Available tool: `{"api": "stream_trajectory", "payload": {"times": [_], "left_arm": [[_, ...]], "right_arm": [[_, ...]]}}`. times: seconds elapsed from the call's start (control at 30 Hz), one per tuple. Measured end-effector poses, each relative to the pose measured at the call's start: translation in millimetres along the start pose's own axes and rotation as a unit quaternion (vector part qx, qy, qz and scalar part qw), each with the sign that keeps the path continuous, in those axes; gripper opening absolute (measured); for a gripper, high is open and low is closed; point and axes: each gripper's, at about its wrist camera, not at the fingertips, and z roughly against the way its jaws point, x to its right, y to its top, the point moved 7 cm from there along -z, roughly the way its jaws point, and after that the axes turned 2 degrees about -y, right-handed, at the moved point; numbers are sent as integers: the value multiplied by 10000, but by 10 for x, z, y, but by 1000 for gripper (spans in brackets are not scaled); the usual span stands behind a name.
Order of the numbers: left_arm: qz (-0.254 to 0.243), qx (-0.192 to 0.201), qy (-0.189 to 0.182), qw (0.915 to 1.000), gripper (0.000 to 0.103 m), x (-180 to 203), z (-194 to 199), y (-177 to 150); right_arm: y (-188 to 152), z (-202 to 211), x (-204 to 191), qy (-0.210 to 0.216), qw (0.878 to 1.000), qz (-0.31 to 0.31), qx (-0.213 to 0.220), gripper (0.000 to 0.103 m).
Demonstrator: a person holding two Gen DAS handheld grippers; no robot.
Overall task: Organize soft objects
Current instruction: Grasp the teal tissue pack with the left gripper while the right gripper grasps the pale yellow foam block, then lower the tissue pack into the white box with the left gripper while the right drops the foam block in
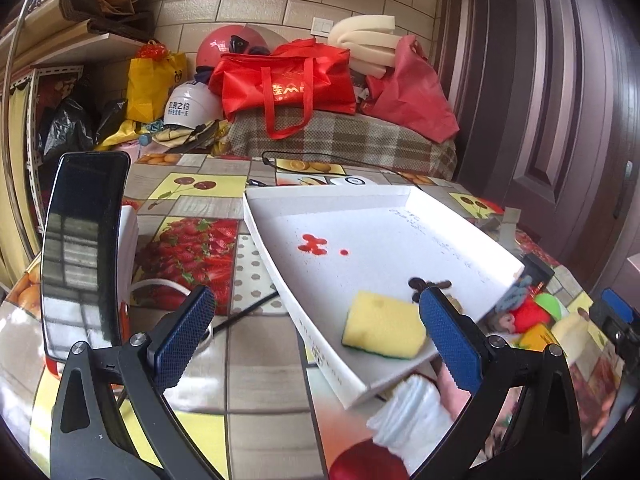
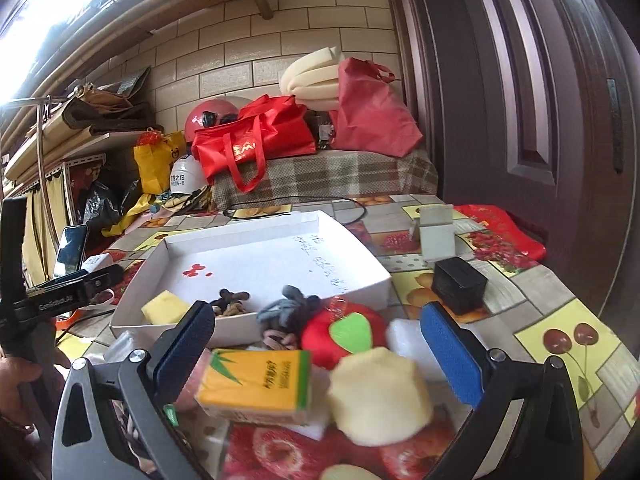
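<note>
A white shallow box (image 1: 380, 232) lies on the table, holding a yellow sponge (image 1: 382, 330) and dark hair ties (image 1: 430, 284). My left gripper (image 1: 316, 340) hangs open over the box's near corner, with the sponge just inside its right finger. In the right wrist view the box (image 2: 256, 264) sits behind a heap: a yellow tissue pack (image 2: 256, 384), a pale foam lump (image 2: 380, 396), a red plush apple (image 2: 340, 336) and a grey knitted piece (image 2: 292, 308). My right gripper (image 2: 320, 354) is open above the tissue pack and foam lump, holding nothing.
A phone (image 1: 84, 248) stands upright at the table's left. A white folded cloth (image 1: 412, 416) lies below the box corner. A black box (image 2: 460, 286) and a white block (image 2: 436, 232) stand right of the white box. Bags and helmets pile up behind the table.
</note>
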Motion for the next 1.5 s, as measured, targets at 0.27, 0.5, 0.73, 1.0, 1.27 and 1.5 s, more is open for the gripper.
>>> {"api": "stream_trajectory", "payload": {"times": [0.27, 0.5, 0.73, 1.0, 1.27, 1.5], "left_arm": [[-1026, -688, -817, 9890, 103, 505, 612, -579], [-1244, -1549, -1584, 9672, 103, 785, 902, -946], [-1912, -2395, -1603, 9383, 102, 1089, 755, -1319], [-1771, -2647, -1540, 9353, 99, 1090, 620, -1347], [-1915, -2441, -1530, 9382, 49, 1121, 690, -1296], [-1754, -1363, -1288, 9665, 49, 985, 1019, -998]], "right_arm": [[-170, 177, 632, -273, 9974, -420, -527, 103], [-328, 132, 728, 75, 9928, -499, -1088, 103], [-446, -27, 173, 265, 9852, 853, -1461, 102], [-550, -374, 214, 247, 9755, 733, -2062, 94], [-544, -228, 201, 566, 9769, 639, -1961, 31], [-243, 357, 318, 770, 9946, 324, -614, 20]]}}
